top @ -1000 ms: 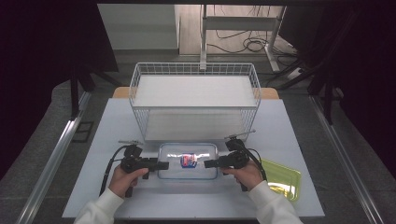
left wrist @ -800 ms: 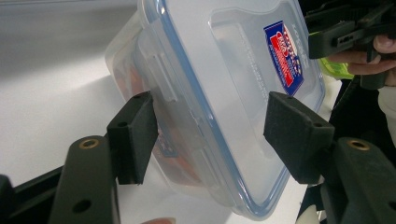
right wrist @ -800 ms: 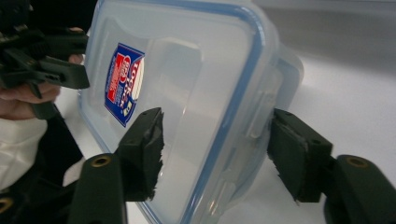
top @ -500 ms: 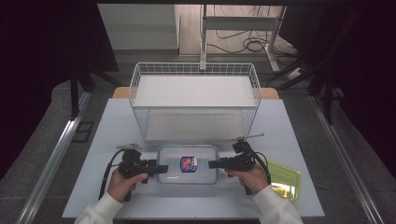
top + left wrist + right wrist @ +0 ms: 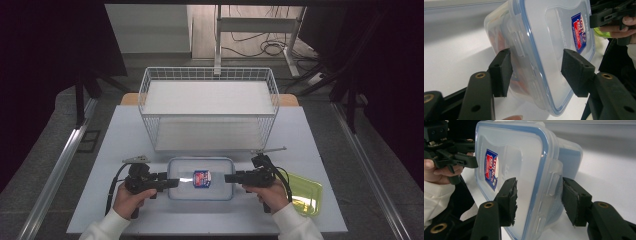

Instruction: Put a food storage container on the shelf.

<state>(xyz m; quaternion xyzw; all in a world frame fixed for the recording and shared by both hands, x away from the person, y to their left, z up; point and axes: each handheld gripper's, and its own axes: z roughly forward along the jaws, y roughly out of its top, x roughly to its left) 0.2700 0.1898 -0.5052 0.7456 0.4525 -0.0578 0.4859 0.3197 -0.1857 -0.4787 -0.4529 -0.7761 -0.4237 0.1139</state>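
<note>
A clear lidded container (image 5: 201, 178) with a blue seal and a blue-and-red label lies flat on the white table (image 5: 310, 145), just in front of the wire basket (image 5: 209, 107). The left gripper (image 5: 172, 183) comes in level from the container's left end, the right gripper (image 5: 230, 177) from its right end, each held in a hand (image 5: 131, 197) with the forearm reaching up from the table's near edge. Both pairs of jaws have just been closing and now straddle the container's ends, one jaw above the lid, one beside the wall and its latch. In the gripper views, narrow gaps seem to remain at the pads, so neither appears to clamp yet. A yellow-green tray (image 5: 305, 194) lies right of the container.
</note>
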